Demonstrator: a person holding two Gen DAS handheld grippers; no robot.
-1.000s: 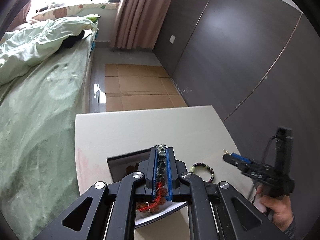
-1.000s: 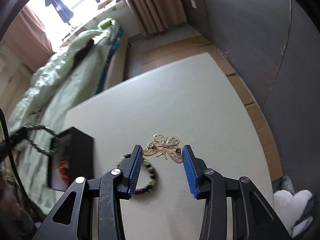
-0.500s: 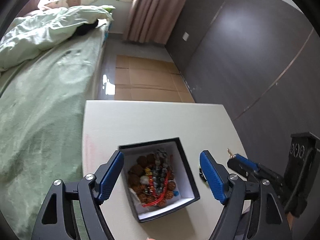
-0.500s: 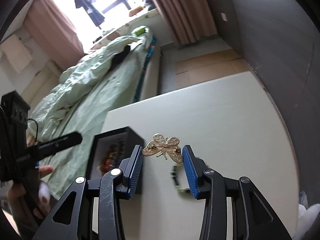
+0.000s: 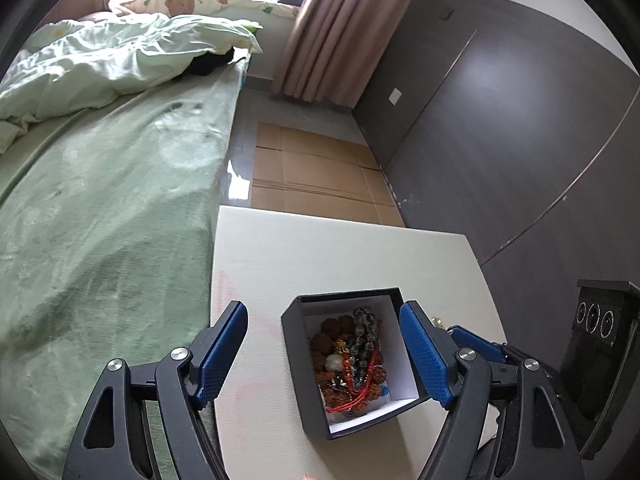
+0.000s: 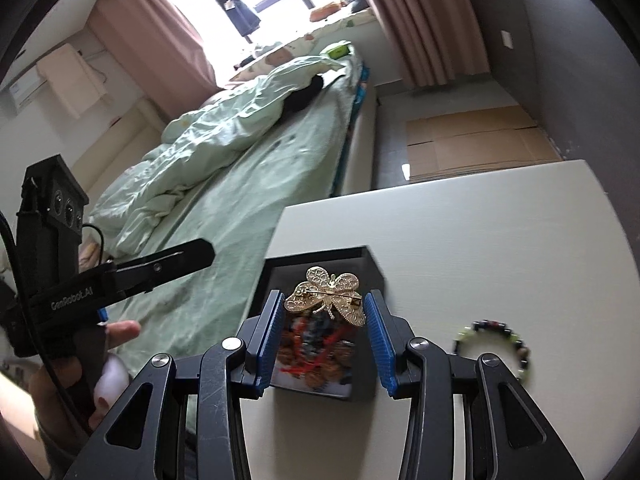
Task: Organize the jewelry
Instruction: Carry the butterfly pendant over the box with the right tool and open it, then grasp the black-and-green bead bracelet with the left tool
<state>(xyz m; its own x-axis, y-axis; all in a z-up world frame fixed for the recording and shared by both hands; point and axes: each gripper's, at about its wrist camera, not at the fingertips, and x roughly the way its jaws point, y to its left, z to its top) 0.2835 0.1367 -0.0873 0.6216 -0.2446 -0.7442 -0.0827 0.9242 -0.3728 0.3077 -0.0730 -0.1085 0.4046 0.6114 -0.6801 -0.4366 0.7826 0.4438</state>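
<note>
White table (image 5: 340, 248) beside green bed (image 5: 100, 200), bare toward 12 o'clock, near edge running along the bed at 9. Black box (image 5: 304, 380) open-topped on table, long axis roughly 11 to 5 in left wrist view, heaped with beads (image 5: 352, 360). Left gripper (image 5: 324, 352) spread wide over box, gripping nothing. Right gripper (image 6: 324, 312) clamped on gold butterfly brooch (image 6: 328, 296), wings spanning 9 to 3, pin bar facing camera, above box (image 6: 372, 268). Beaded bracelet (image 6: 496, 344) lying at 3 o'clock, apart from box.
</note>
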